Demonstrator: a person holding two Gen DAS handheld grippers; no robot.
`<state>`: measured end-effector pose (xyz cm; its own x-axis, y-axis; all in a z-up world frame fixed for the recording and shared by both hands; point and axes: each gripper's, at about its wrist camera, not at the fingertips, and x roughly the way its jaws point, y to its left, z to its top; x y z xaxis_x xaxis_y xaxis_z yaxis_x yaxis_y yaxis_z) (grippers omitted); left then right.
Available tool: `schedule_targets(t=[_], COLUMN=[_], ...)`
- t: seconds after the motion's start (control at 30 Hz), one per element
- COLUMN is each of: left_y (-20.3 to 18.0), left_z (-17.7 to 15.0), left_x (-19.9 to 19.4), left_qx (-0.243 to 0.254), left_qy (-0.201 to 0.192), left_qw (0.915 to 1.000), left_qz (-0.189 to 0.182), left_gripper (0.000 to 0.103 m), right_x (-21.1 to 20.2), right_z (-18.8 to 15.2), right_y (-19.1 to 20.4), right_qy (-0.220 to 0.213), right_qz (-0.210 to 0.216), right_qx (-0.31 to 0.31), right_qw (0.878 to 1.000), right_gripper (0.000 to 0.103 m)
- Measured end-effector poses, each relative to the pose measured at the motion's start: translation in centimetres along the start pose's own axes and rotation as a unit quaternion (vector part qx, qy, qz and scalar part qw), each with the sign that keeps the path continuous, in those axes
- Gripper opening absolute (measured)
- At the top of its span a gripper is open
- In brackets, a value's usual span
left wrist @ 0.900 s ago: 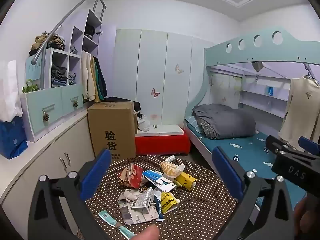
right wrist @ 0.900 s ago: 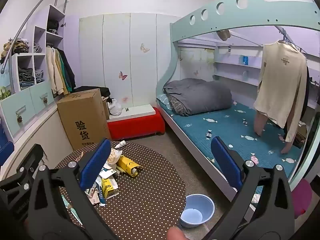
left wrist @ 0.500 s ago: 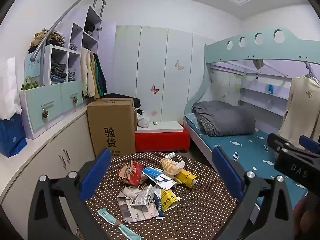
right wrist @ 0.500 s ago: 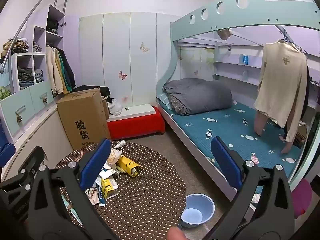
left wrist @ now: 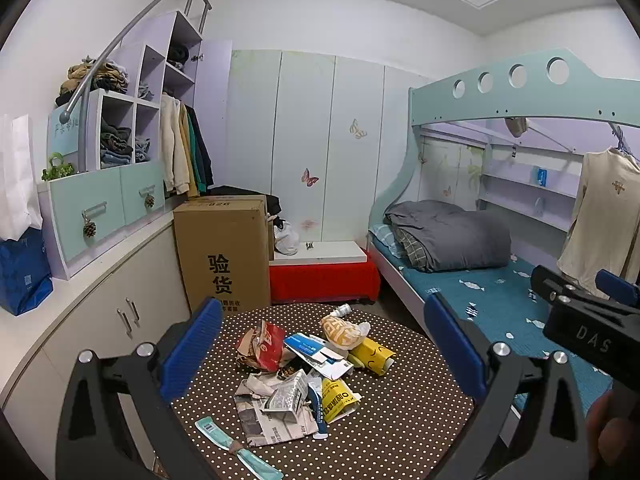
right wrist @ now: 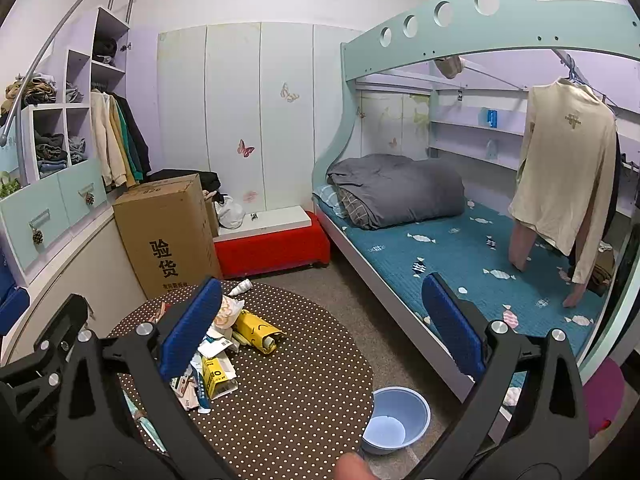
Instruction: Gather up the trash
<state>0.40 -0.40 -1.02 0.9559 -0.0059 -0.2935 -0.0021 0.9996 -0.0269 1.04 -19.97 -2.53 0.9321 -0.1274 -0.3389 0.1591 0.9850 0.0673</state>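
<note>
Left gripper (left wrist: 322, 352) black-framed, ribbed blue pads (left wrist: 192, 348), silver screws, right gripper (right wrist: 320, 334) alike

Counts in the bedroom, both wrist views

There was one round dotted table (left wrist: 400, 432), one cardboard box (left wrist: 222, 252), one red bench (left wrist: 324, 282), one bunk bed (right wrist: 452, 256) with one grey duvet (right wrist: 396, 192), and one pale blue basin (right wrist: 396, 420) on the floor. Two grippers showed, left gripper (left wrist: 322, 354) and right gripper (right wrist: 320, 328), each with two blue pads. On the wardrobe were two clear butterfly stickers (left wrist: 309, 178). The pile held two yellow cartons (left wrist: 336, 400); the remaining scraps overlapped too much to count.
</note>
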Motion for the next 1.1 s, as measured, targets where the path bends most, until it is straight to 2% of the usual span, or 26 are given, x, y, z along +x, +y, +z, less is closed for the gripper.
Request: schedule_targets(t=[0.73,1.1], left_y=[-0.1,2.7], left_z=[-0.1,-1.8], left_x=[1.0,2.9], left_qx=[0.000,-0.011], left_qy=[0.008,0.040], left_qw=[1.0000,0.9990], left_qz=[-0.001,0.015], left_gripper=[0.099,0.099], right_x=[0.4,2.9], right_z=[-0.3,-1.2], right_y=[0.2,2.1], right_qy=[0.002,0.033], right_qz=[0.002,0.016], right_qx=[0.001,-0.014], right_qw=[1.000,0.999], right_gripper=[0.098,0.098])
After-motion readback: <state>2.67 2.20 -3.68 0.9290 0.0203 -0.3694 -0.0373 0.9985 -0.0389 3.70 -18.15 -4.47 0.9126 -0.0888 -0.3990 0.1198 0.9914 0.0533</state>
